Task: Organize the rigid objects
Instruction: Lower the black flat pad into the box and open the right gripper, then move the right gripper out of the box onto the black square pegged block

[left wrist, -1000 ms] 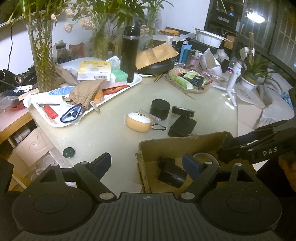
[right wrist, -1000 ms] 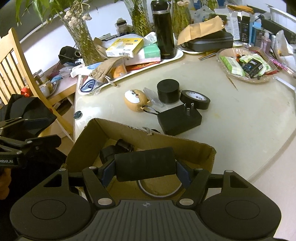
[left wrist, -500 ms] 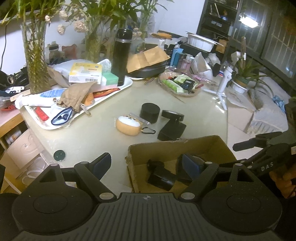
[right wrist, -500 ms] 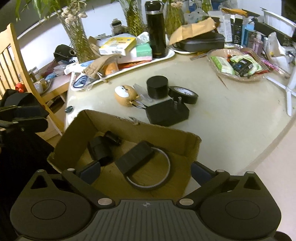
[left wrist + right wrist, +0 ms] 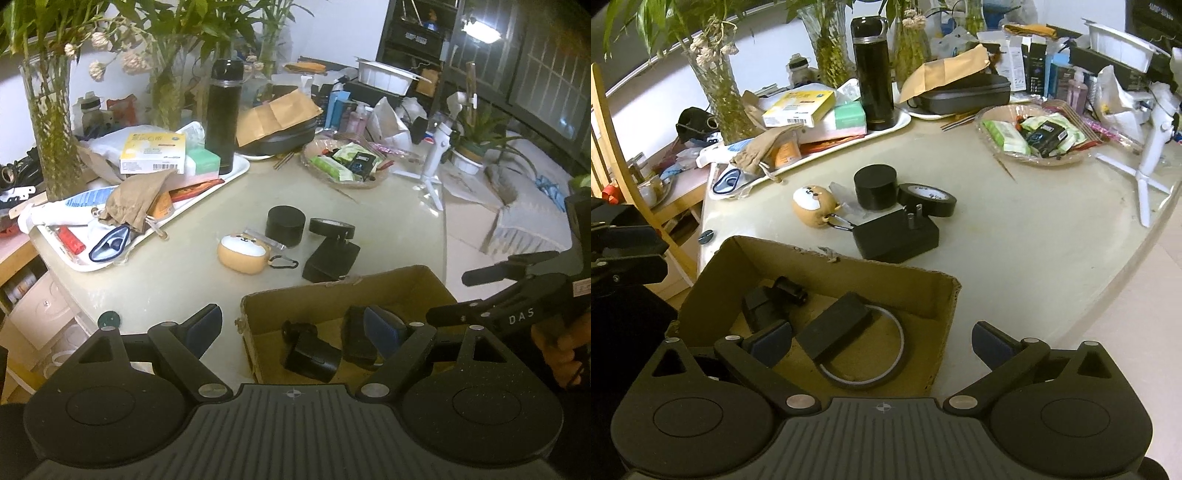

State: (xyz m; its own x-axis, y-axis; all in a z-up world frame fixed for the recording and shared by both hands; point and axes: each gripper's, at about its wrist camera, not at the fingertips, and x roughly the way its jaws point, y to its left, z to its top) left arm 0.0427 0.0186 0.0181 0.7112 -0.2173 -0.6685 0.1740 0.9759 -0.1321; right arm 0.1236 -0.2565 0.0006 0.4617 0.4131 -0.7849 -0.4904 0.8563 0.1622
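An open cardboard box point(image 5: 886, 291) stands at the table's near edge. Inside it a flat black block point(image 5: 838, 332) lies across a tape ring point(image 5: 886, 369), beside a small black device point(image 5: 764, 306). My right gripper point(image 5: 881, 341) hangs open just above the box, holding nothing. My left gripper point(image 5: 291, 325) is open too, over the box's left wall point(image 5: 251, 325), and is empty. Beyond the box, on the table, sit a black power adapter point(image 5: 895, 236), a black tape roll point(image 5: 927, 199), a black round tin point(image 5: 875, 186) and a tan dog-shaped case point(image 5: 812, 205).
A white tray point(image 5: 236, 173) piled with boxes and a black flask point(image 5: 871, 74) fills the back left, with glass vases behind. A basket of packets point(image 5: 1034, 136) and a white tripod point(image 5: 1152, 147) stand at the right. A wooden chair point(image 5: 613, 158) is at the left.
My right gripper opened and let go of the black block, which now lies in the box on the tape ring. The left gripper stayed open and barely moved.
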